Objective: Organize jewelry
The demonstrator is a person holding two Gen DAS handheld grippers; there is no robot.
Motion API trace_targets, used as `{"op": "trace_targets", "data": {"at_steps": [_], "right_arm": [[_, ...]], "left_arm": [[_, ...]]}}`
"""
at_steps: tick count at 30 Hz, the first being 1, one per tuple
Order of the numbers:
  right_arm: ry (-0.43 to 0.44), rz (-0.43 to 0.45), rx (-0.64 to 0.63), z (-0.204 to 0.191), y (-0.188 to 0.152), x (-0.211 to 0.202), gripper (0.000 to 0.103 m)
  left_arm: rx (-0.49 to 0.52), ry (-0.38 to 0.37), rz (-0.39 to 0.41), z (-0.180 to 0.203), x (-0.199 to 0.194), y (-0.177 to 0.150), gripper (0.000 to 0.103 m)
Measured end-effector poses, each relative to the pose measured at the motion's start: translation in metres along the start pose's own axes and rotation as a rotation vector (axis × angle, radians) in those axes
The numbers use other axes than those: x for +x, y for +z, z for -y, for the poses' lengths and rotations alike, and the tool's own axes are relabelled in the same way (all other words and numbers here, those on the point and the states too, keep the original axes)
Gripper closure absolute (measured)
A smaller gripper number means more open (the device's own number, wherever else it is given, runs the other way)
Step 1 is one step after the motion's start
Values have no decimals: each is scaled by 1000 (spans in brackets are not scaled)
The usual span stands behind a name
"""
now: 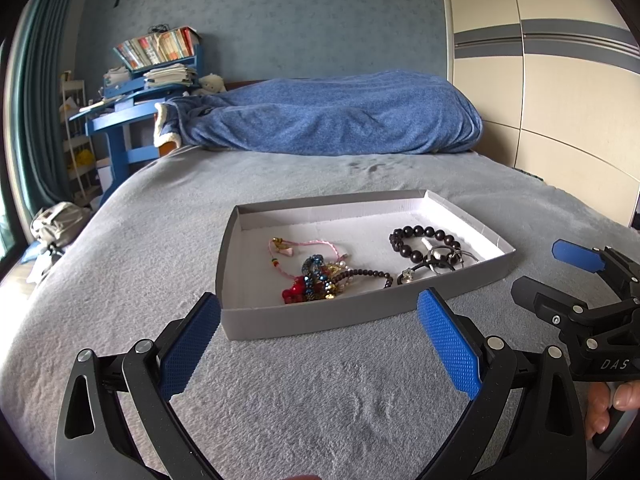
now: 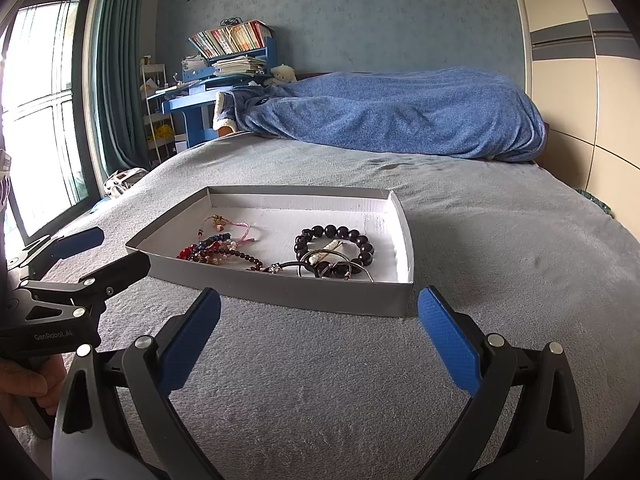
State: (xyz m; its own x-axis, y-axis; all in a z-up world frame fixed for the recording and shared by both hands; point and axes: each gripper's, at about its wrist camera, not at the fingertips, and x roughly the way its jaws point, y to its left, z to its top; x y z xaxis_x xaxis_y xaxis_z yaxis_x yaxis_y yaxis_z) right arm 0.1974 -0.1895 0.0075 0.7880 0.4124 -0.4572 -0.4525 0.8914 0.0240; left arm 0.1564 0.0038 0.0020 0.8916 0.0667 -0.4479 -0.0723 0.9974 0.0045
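A shallow grey cardboard box [image 1: 320, 316] [image 2: 280, 292] lies on the grey bedspread. Inside on the left is a tangle of colourful beaded bracelets [image 1: 320, 280] [image 2: 216, 250] and a pink cord bracelet [image 1: 316, 246]. On the right lie a dark bead bracelet [image 1: 420, 238] [image 2: 348, 240] and metal rings [image 1: 448, 258] [image 2: 332, 262]. My left gripper [image 1: 318, 316] is open and empty just in front of the box. My right gripper [image 2: 318, 316] is open and empty before the box's near wall. Each gripper shows at the other view's edge.
A rumpled blue blanket [image 1: 332, 116] [image 2: 400, 112] lies across the far end of the bed. A blue desk with books [image 1: 136, 96] stands at the back left, a window with green curtains [image 2: 48, 100] at left, and a wardrobe [image 1: 560, 80] at right.
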Motion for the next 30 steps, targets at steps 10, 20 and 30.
{"op": "trace_targets", "data": {"at_steps": [10, 20, 30], "right_arm": [[0, -1, 0, 0, 1, 0, 5], [18, -22, 24, 5, -1, 3, 5], [-75, -95, 58, 78, -6, -22, 6]], "left_arm": [[1, 1, 0, 0, 0, 0, 5], [-77, -22, -55, -17, 7, 2, 5], [-89, 74, -226, -110, -8, 0, 5]]}}
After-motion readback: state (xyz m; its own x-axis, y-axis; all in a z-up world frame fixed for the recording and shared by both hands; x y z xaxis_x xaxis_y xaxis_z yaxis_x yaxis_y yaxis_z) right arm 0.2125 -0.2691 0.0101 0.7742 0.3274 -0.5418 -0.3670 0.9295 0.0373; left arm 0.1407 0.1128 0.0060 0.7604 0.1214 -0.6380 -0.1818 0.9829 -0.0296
